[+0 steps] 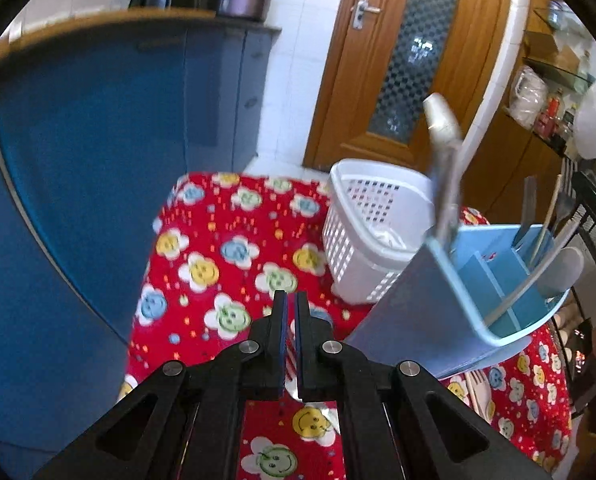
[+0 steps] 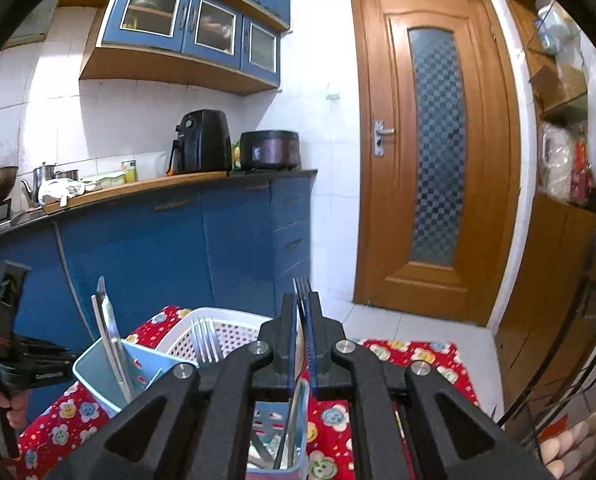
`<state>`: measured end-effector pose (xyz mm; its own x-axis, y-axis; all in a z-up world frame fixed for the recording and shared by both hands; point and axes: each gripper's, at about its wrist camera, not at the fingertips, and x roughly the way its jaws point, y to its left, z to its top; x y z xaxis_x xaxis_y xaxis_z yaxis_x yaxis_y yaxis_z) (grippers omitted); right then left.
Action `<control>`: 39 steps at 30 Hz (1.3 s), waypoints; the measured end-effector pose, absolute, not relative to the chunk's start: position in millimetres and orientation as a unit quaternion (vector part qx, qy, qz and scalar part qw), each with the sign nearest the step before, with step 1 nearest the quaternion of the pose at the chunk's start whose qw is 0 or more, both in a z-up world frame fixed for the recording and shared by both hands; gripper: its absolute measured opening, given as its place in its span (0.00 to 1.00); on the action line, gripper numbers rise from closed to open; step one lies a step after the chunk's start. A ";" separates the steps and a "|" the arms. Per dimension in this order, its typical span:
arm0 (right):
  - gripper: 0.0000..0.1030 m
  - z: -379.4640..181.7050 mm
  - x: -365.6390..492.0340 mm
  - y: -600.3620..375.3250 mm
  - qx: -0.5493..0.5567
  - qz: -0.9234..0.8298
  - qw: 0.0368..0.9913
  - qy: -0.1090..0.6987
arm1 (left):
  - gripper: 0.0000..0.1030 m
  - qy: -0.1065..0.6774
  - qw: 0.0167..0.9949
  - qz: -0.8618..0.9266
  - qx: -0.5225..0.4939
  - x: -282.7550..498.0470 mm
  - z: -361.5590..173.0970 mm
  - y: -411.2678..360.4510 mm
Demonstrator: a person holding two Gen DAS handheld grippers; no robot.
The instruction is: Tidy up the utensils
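Text: none legible | right gripper (image 2: pixel 302 312): clamps fork (image 2: pixel 301 292), tines up, axis along fingers | left gripper (image 1: pixel 291 308): closed, apparently empty | blue caddy (image 1: pixel 497 276): utensils upright, on tablecloth (image 1: pixel 218 240).

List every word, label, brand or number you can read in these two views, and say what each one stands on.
No text is legible in either view.
Rice cooker: a small front label, too blurred to read.
Packets on the shelf: red packaging with print, too blurred to read.
Yellow container on the counter: label too small to read.
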<state>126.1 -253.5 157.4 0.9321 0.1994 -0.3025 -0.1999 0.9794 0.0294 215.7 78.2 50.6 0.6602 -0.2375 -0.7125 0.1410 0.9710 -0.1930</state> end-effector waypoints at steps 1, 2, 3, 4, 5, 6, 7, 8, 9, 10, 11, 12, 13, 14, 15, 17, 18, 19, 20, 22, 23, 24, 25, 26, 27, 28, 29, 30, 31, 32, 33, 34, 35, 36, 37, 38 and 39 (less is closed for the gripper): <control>0.06 155.6 127.0 -254.8 0.001 0.106 0.981 0.160 | 0.03 0.403 0.907 -0.103 -0.062 216.5 46.5 79.6; 0.06 154.1 128.1 -255.4 0.003 0.110 0.980 0.165 | 0.03 0.406 0.906 -0.104 -0.062 216.7 43.2 82.2; 0.06 152.0 129.2 -256.4 0.007 0.117 0.978 0.172 | 0.03 0.410 0.903 -0.108 -0.065 217.6 40.0 83.3; 0.06 150.8 129.5 -257.1 0.010 0.123 0.976 0.177 | 0.03 0.416 0.900 -0.111 -0.068 218.6 36.6 84.8; 0.06 149.8 130.0 -257.3 0.013 0.127 0.975 0.180 | 0.03 0.421 0.897 -0.113 -0.072 219.5 33.8 85.7; 0.09 149.0 129.7 -257.7 0.015 0.129 0.975 0.182 | 0.03 0.425 0.895 -0.113 -0.075 220.4 32.7 86.5; 0.13 148.5 128.9 -257.4 0.017 0.131 0.974 0.186 | 0.03 0.429 0.893 -0.113 -0.078 221.0 29.7 88.0; 0.17 148.1 127.4 -257.5 0.020 0.132 0.973 0.187 | 0.03 0.431 0.892 -0.113 -0.080 221.2 27.8 89.2; 0.19 148.0 125.4 -257.1 0.023 0.134 0.973 0.188 | 0.03 0.433 0.891 -0.114 -0.083 222.0 26.2 89.9; 0.22 148.4 123.6 -257.3 0.026 0.135 0.973 0.188 | 0.03 0.434 0.889 -0.114 -0.085 222.4 24.4 90.8; 0.25 148.8 121.8 -258.2 0.030 0.136 0.972 0.188 | 0.03 0.435 0.889 -0.115 -0.086 221.9 23.4 91.7; 0.27 149.7 117.7 -259.7 0.036 0.138 0.972 0.187 | 0.03 0.437 0.888 -0.116 -0.088 222.5 22.1 92.3; 0.28 150.4 114.2 -260.8 0.040 0.140 0.972 0.186 | 0.03 0.439 0.886 -0.117 -0.090 223.7 19.3 93.9; 0.29 151.1 110.5 -262.0 0.044 0.141 0.972 0.185 | 0.04 0.440 0.885 -0.119 -0.091 223.9 18.5 93.8; 0.29 152.3 108.4 -263.1 0.046 0.142 0.972 0.184 | 0.04 0.442 0.884 -0.122 -0.092 224.8 16.7 93.8; 0.32 153.3 100.0 -265.0 0.050 0.143 0.972 0.182 | 0.04 0.447 0.880 -0.127 -0.094 227.3 12.8 93.2; 0.33 153.1 93.5 -266.4 0.053 0.144 0.972 0.180 | 0.04 0.449 0.879 -0.131 -0.094 228.5 10.6 92.4; 0.35 152.9 89.5 -267.2 0.055 0.144 0.972 0.180 | 0.04 0.451 0.877 -0.134 -0.093 229.6 8.8 91.0; 0.36 152.4 85.4 -268.0 0.057 0.146 0.971 0.179 | 0.05 0.453 0.876 -0.135 -0.092 230.0 6.8 90.2; 0.36 149.8 74.9 -270.8 0.063 0.147 0.971 0.178 | 0.05 0.461 0.873 -0.132 -0.090 232.3 0.8 88.2; 0.36 148.0 69.3 -272.0 0.065 0.147 0.971 0.177 | 0.05 0.463 0.872 -0.133 -0.093 233.2 -1.5 88.0; 0.37 147.3 65.9 -272.7 0.067 0.148 0.971 0.177 | 0.06 0.463 0.871 -0.134 -0.096 233.5 -3.0 87.9; 0.37 145.2 61.3 -273.6 0.070 0.148 0.970 0.178 | 0.06 0.465 0.869 -0.135 -0.100 234.6 -5.0 87.8; 0.37 143.3 57.7 -274.4 0.073 0.149 0.970 0.180 | 0.06 0.465 0.869 -0.136 -0.104 235.1 -6.3 88.0; 0.37 139.7 53.0 -275.6 0.078 0.150 0.968 0.183 | 0.07 0.463 0.869 -0.138 -0.106 235.5 -7.0 88.2; 0.37 136.9 49.9 -276.6 0.082 0.151 0.968 0.186 | 0.07 0.463 0.869 -0.140 -0.108 236.1 -7.7 88.1; 0.38 133.5 46.8 -277.1 0.086 0.152 0.966 0.189 | 0.07 0.464 0.868 -0.141 -0.110 236.8 -8.6 88.1; 0.38 129.6 43.9 -277.6 0.089 0.153 0.965 0.194 | 0.07 0.462 0.868 -0.145 -0.113 237.1 -9.2 88.5; 0.38 124.2 41.0 -278.2 0.092 0.152 0.963 0.201 | 0.07 0.461 0.867 -0.147 -0.115 237.4 -9.7 88.8; 0.38 121.4 39.1 -278.9 0.093 0.152 0.963 0.205 | 0.08 0.459 0.867 -0.151 -0.117 237.6 -10.1 89.2; 0.38 117.6 36.7 -279.0 0.093 0.151 0.962 0.209 | 0.10 0.458 0.867 -0.155 -0.118 237.4 -10.5 89.6; 0.38 113.5 34.4 -279.5 0.093 0.149 0.961 0.214 | 0.13 0.457 0.867 -0.161 -0.118 237.4 -11.0 90.0; 0.38 111.6 33.2 -279.0 0.092 0.148 0.961 0.217 | 0.19 0.457 0.866 -0.165 -0.118 236.3 -10.9 90.8; 0.38 108.1 31.3 -279.1 0.090 0.147 0.960 0.222 | 0.24 0.454 0.866 -0.171 -0.118 235.5 -11.1 91.1; 0.38 105.5 29.8 -279.3 0.089 0.146 0.959 0.225 | 0.25 0.452 0.867 -0.177 -0.117 234.1 -10.9 91.3; 0.38 104.2 29.0 -279.5 0.088 0.146 0.959 0.227 | 0.26 0.450 0.867 -0.181 -0.116 233.0 -11.0 90.8; 0.38 101.9 27.7 -279.7 0.087 0.145 0.959 0.230 | 0.26 0.449 0.867 -0.186 -0.114 232.3 -11.2 90.4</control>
